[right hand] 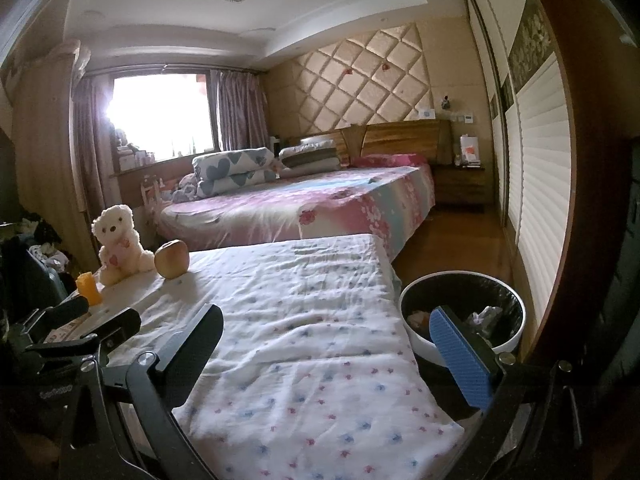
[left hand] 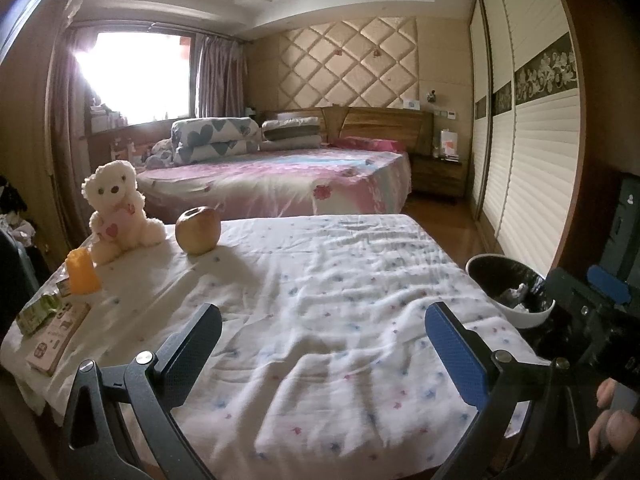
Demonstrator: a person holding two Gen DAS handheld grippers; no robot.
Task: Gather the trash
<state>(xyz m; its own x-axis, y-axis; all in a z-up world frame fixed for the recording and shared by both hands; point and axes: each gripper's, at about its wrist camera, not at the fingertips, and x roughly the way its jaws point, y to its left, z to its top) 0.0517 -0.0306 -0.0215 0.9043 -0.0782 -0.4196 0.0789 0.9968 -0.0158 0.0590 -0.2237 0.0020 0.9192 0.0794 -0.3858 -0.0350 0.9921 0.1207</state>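
Both grippers hover over the near end of a table under a white flowered cloth (left hand: pixel 340 280). My left gripper (left hand: pixel 323 312) is open, with only cloth between its fingers. My right gripper (right hand: pixel 327 312) is open too and holds nothing; its blue pad (right hand: pixel 460 356) overlaps the bin. A white bin with a black liner (right hand: pixel 516 328) stands on the floor at the table's right side, also in the left wrist view as the bin (left hand: pixel 532 316). Crumpled trash (right hand: pixel 486 316) lies inside it. A green carton (left hand: pixel 38 314) and a flat printed box (left hand: pixel 58 338) lie at the table's left edge.
A white teddy bear (left hand: pixel 114 208), an apple (left hand: pixel 198 230) and an orange cup (left hand: pixel 82 272) stand at the table's far left. Beyond is a bed (left hand: pixel 280 180); wardrobe doors (left hand: pixel 532 152) line the right wall. A hand's fingers (left hand: pixel 612 420) show at the lower right.
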